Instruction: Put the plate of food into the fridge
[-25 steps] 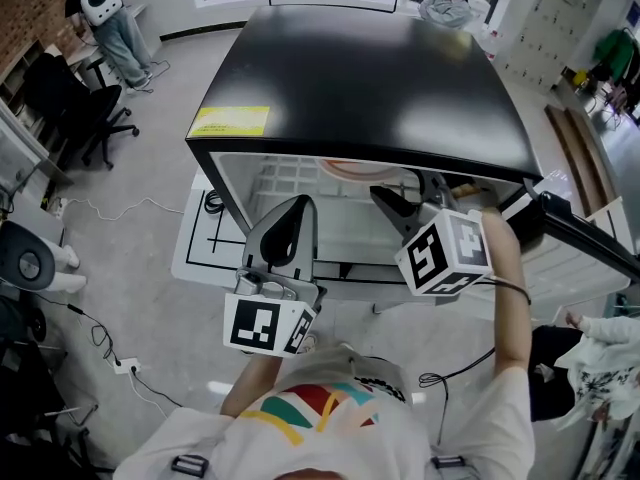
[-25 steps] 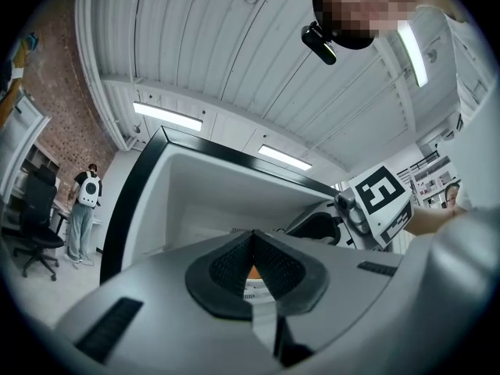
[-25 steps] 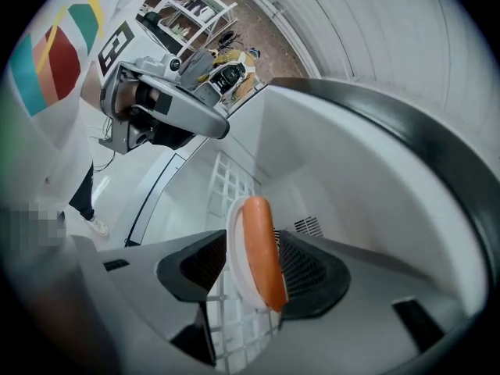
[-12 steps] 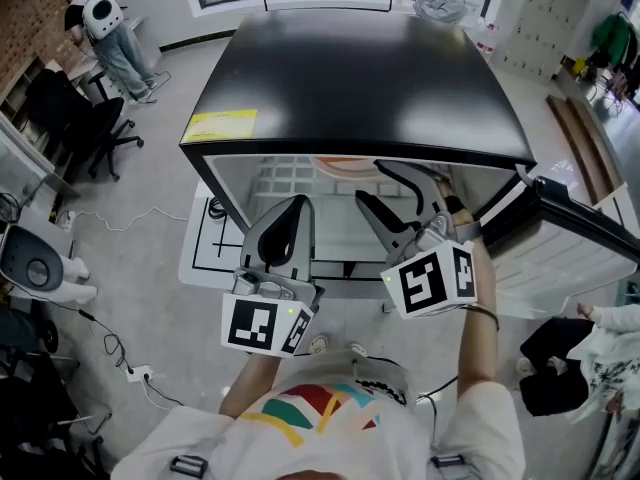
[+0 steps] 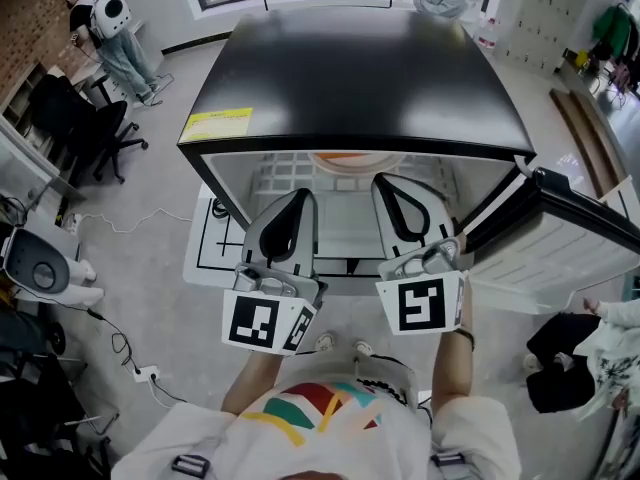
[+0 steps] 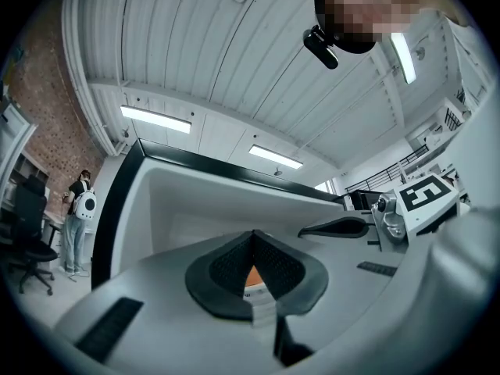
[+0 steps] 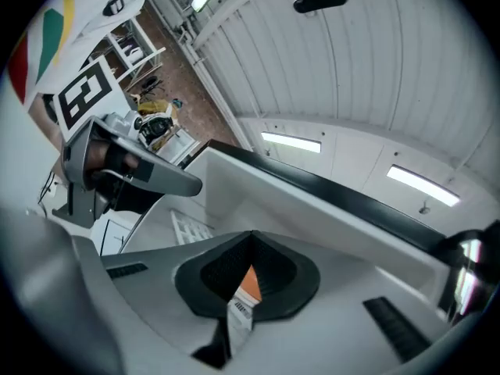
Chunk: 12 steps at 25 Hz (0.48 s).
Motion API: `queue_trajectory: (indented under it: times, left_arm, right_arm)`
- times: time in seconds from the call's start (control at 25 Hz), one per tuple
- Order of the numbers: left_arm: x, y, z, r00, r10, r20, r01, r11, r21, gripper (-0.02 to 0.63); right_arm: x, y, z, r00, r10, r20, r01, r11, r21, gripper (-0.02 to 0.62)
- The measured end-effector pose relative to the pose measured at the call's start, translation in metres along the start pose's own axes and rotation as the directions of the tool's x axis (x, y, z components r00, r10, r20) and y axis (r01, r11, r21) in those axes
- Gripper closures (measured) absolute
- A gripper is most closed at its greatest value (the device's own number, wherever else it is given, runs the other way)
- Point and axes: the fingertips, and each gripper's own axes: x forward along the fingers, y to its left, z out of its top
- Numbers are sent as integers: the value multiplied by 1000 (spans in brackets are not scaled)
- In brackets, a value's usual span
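The plate, pale with an orange rim, lies on the wire shelf inside the open fridge, mostly hidden under its black top. Both grippers hang side by side in front of the opening, pointing into it. My left gripper is shut with nothing in it, as the left gripper view also shows. My right gripper is shut and empty too, its pads meeting in the right gripper view. Neither touches the plate.
The fridge door stands open at the right, close to my right arm. An office chair and cables are on the floor at the left. People stand at the back left and crouch at the right.
My right gripper has drawn back out of the fridge, rolled upright and gone from wide open to shut with nothing in it. The left gripper has stayed put.
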Motion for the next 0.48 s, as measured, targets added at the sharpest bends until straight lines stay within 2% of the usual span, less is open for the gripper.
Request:
queue_trajectory:
  times: [0.12, 0.16, 0.24, 0.28, 0.48]
  left_arm:
    - [3, -5, 4, 1000, -5, 13, 5, 1000, 6, 600]
    - [3, -6, 5, 1000, -6, 15, 6, 1000, 6, 600]
    - [4, -9, 5, 1000, -9, 16, 9, 1000, 3, 600]
    - [4, -10, 4, 1000, -11, 14, 11, 1000, 1, 600]
    - [2, -20, -6, 1000, -18, -12, 18, 1000, -11, 600]
  right_arm:
    - [-11, -13, 7, 995, -96, 33, 90, 986, 142, 595]
    - [-16, -18, 10, 988, -145, 54, 129, 965, 229, 595]
    - [-27, -26, 14, 969, -238, 71, 188, 889, 417, 595]
    - [-32, -27, 14, 965, -256, 64, 197, 861, 470, 595]
    - [-55, -22, 9, 963, -265, 39, 198, 803, 562, 595]
